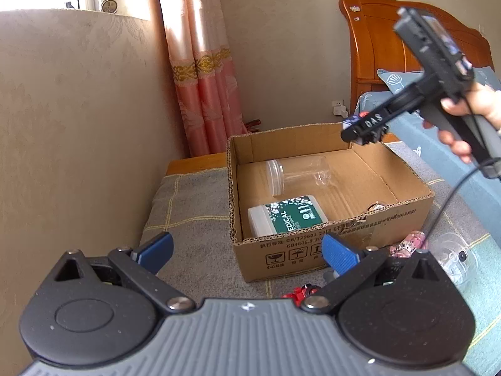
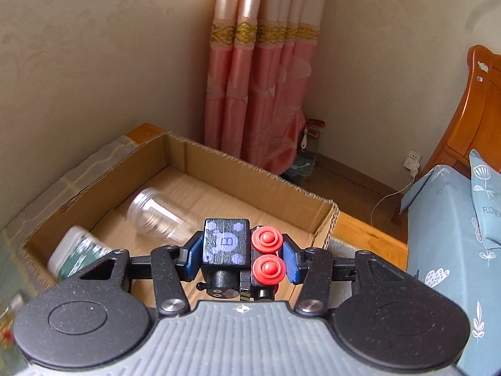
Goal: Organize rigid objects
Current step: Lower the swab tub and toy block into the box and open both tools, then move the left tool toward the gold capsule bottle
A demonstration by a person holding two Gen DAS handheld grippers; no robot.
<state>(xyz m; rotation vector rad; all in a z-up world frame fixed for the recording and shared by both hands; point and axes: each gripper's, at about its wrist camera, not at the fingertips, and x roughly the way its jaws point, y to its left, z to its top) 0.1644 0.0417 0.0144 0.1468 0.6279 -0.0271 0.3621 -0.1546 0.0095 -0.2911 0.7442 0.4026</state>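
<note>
An open cardboard box (image 1: 344, 228) stands on the bed; it also shows in the right wrist view (image 2: 250, 169). Inside lie a clear plastic jar (image 1: 297, 175) on its side and a white box with a green "MEDICAL" label (image 1: 286, 216). My right gripper (image 2: 241, 255) is shut on a black toy block with purple dots and red wheels (image 2: 241, 247), held above the box's right edge. In the left wrist view it (image 1: 363, 128) hovers over the box's far right corner. My left gripper (image 1: 247, 250) is open and empty in front of the box.
A red toy (image 1: 300, 291), a pink patterned object (image 1: 410, 244) and a clear round container (image 1: 457, 257) lie on the grey blanket near the box's front. A padded wall stands on the left, a pink curtain (image 1: 206, 78) behind, a wooden headboard (image 1: 375, 47) and blue pillows at right.
</note>
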